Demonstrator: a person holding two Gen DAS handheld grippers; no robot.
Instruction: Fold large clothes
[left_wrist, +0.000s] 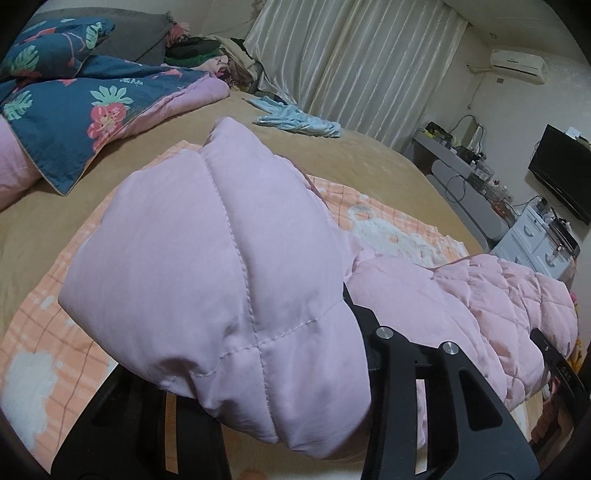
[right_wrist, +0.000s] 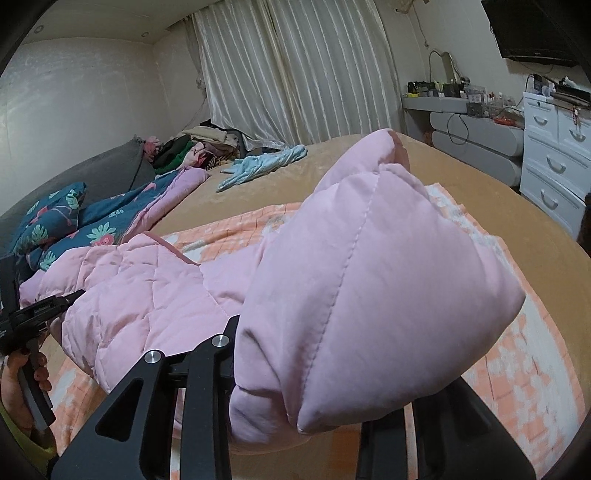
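A large pink padded jacket (left_wrist: 184, 258) hangs lifted over the bed, stretched between both grippers. My left gripper (left_wrist: 240, 317) is shut on a puffy bunched end of it; the fabric hides the fingertips and only the black finger arms show below. My right gripper (right_wrist: 332, 332) is shut on the other bunched end of the jacket (right_wrist: 369, 277) in the same way. The jacket's quilted middle (right_wrist: 129, 295) sags between them. The left gripper (right_wrist: 37, 310), held by a hand (right_wrist: 18, 387), shows at the left edge of the right wrist view. The right gripper (left_wrist: 554, 354) shows at the right edge of the left wrist view.
Under the jacket lies an orange checked blanket (left_wrist: 44, 332) on a tan bedspread (left_wrist: 332, 155). A floral blue quilt (left_wrist: 74, 110) sits at the head end, a light blue garment (left_wrist: 299, 120) farther back, a clothes pile (right_wrist: 199, 144) by the curtain. A white dresser (right_wrist: 554, 158) stands right.
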